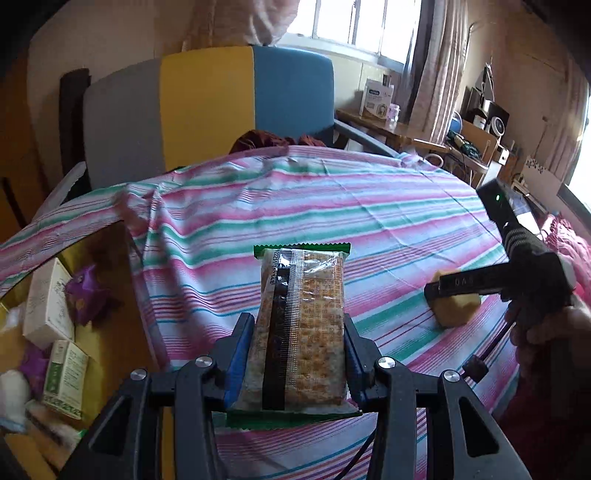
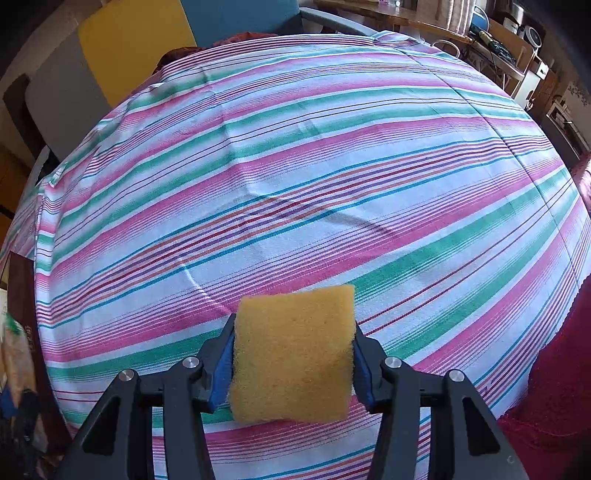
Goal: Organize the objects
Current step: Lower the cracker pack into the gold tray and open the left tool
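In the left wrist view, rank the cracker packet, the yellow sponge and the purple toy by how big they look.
1. cracker packet, largest, though it sits nearest the camera in the left gripper
2. and 3. sponge and purple toy look alike; the right gripper partly hides the sponge, so no ranking.

Striped tablecloth, grey-yellow-blue chair, curtained window.

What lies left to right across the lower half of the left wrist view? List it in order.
White carton → purple toy → cracker packet clamped in the left claw → yellow sponge held by the right claw → the person's hand.
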Motion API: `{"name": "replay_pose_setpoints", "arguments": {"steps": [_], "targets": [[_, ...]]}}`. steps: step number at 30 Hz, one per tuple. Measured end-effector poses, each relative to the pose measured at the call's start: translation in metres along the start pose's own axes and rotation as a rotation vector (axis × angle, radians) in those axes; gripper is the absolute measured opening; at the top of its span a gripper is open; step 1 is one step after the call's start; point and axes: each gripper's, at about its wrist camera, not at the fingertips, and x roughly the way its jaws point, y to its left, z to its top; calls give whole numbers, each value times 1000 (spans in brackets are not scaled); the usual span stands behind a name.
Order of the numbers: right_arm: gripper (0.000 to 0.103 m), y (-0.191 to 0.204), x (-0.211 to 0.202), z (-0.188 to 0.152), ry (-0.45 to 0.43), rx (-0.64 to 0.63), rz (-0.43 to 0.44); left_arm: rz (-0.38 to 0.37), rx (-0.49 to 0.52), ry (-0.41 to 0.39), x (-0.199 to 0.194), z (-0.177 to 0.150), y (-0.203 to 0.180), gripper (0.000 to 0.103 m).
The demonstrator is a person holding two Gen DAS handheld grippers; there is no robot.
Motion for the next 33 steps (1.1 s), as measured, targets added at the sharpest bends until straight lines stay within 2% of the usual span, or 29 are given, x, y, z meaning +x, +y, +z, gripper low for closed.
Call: {"name": "replay_pose_setpoints", "arguments": {"steps": [7, 16, 21, 24, 33], "targets": [[55, 5, -2, -4, -14, -35, -36, 104, -81, -64, -46, -5, 52, 46], [55, 8, -4, -5, -29, -68, -65, 233, -181, -57, -72, -39, 110, 46], [55, 9, -6, -6, -35, -78, -77, 244, -217, -32, -74, -56, 125, 46], [55, 9, -7, -5, -36, -82, -81, 241, -216, -21, -72, -61, 129, 33], [55, 1, -8, -3, -36, -86, -81, 224, -254, -2, -65, -67, 143, 28]]}}
